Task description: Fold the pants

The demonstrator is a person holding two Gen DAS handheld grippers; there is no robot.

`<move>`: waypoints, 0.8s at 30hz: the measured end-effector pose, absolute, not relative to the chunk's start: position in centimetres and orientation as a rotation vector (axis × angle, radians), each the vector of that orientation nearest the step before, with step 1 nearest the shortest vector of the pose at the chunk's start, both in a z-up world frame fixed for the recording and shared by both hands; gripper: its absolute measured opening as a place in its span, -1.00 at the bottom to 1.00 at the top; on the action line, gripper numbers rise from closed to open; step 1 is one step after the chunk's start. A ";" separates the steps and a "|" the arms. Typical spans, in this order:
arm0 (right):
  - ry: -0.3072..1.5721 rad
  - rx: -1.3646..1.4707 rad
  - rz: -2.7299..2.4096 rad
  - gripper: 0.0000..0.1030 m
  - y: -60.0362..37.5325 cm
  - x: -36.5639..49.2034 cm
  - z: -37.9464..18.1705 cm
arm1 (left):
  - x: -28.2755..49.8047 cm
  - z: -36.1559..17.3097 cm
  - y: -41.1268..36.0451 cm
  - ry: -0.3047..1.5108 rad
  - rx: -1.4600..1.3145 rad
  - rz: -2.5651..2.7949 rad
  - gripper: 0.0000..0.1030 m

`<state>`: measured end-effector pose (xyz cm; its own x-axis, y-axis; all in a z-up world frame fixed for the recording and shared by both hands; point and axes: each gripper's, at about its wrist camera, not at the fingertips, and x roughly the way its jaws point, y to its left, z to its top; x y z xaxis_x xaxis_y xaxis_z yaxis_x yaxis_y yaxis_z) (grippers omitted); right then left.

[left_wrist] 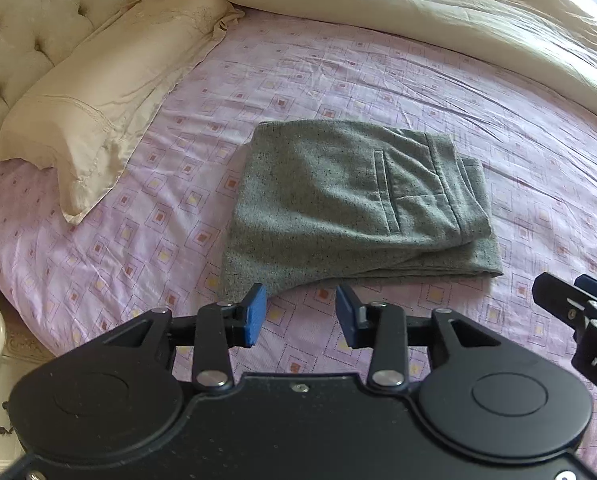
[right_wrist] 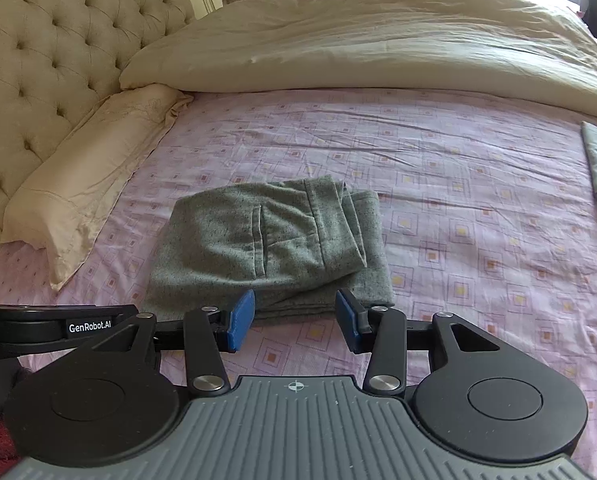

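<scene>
We see folded grey pants [left_wrist: 350, 200] on the pink patterned bed sheet [left_wrist: 138, 248] — cream pillow [left_wrist: 110, 92] and tufted headboard [right_wrist: 38, 48] behind; both grippers' jaws released, left gripper [left_wrist: 300, 316], right gripper [right_wrist: 294, 320].

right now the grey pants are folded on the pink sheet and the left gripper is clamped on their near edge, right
Not quite. The left gripper is open and holds nothing, hovering just short of the folded grey pants, as the left wrist view shows. The pants do lie folded on the pink sheet.

Each camera sits behind its own claw, looking forward and down across the bed toward the far duvet [right_wrist: 378, 40]. The left claw [left_wrist: 300, 316] and right claw [right_wrist: 294, 320] both hang close before the folded pants [left_wrist: 350, 200], which both views share, headboard [right_wrist: 50, 60] to their left.
</scene>
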<state>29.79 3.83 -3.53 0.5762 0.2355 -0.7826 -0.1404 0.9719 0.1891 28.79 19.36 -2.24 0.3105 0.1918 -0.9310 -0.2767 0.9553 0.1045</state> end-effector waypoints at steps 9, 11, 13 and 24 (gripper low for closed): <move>0.892 0.114 0.224 -0.16 2.1 28.0 -2.2 | 27.2 -0.7 17.0 1.183 -0.061 0.304 -0.03; 0.887 0.114 0.227 -0.16 2.0 27.7 -2.1 | 27.0 -0.5 16.7 1.176 -0.058 0.307 -0.03; 0.880 0.112 0.231 -0.16 1.9 27.4 -1.8 | 26.8 -0.4 16.5 1.172 -0.057 0.307 -0.03; 0.855 0.094 0.234 -0.16 2.7 26.8 -1.2 | 26.0 -0.2 16.4 1.167 -0.065 0.316 0.09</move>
